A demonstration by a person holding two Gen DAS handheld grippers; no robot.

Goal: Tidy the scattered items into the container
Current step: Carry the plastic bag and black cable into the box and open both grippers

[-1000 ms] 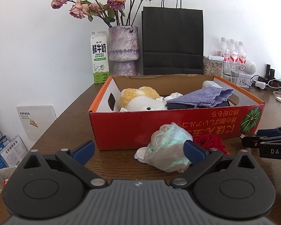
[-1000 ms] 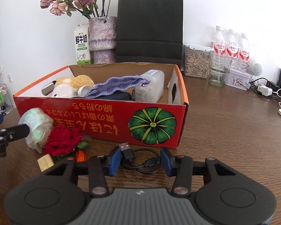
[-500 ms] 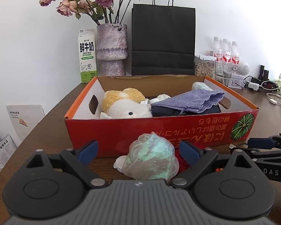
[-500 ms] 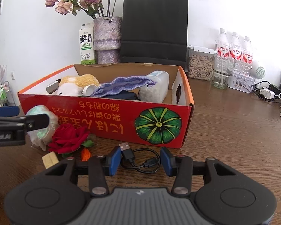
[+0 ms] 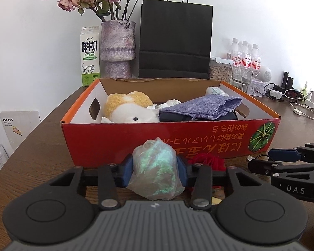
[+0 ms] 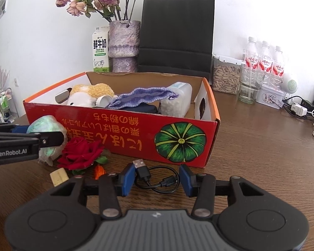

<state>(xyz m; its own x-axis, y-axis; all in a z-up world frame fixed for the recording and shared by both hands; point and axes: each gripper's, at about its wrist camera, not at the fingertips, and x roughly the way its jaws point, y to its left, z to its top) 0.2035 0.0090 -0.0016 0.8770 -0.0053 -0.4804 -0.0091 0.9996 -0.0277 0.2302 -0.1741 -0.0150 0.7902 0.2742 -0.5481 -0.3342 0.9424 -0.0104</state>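
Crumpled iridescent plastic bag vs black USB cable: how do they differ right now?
The crumpled iridescent plastic bag is bulky and translucent; the black USB cable is thin, coiled and flat. The bag sits pressed between the closing left tool; the cable lies untouched between the right tool's pads. Both are outside the red cardboard box.

The milk carton (image 5: 89, 56), far beyond the jaws, reads "FRESH MILK". The left gripper (image 6: 29, 144) is marked "GenRobot.AI"; the right gripper (image 5: 291, 167) shows "DAS".
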